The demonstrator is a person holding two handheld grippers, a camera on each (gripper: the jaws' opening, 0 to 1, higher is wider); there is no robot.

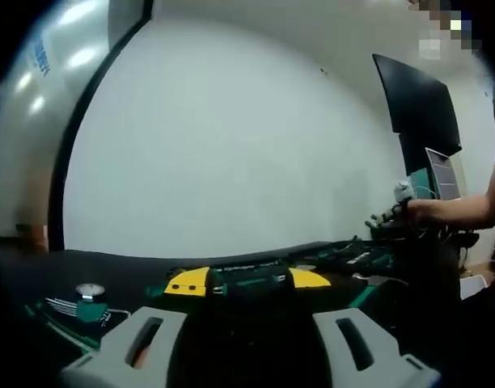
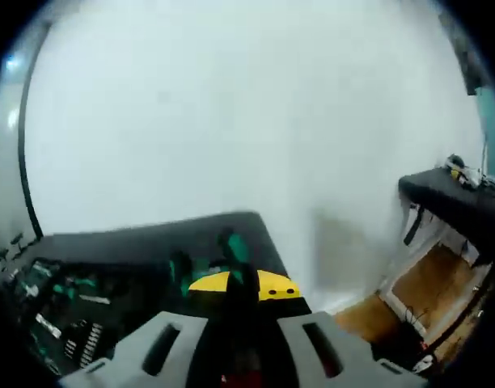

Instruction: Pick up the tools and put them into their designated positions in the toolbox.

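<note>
We judge task early-to-mid: toolbox (image 2: 61, 315) at 8 o'clock partly stocked. Right gripper (image 2: 241, 339) fingers pinching dark tool (image 2: 241, 303). Left gripper (image 1: 247, 339) fingers spread, empty over desk (image 1: 37, 267).

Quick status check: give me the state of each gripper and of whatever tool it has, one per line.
left gripper: jaws apart, tips beside a yellow-and-black tool; a grip cannot be confirmed.
yellow-and-black tool: lying crosswise on the dark table.
right gripper: jaws close around a dark handle.
yellow-ended tool: sticking out forward between those jaws, over the table edge.
</note>
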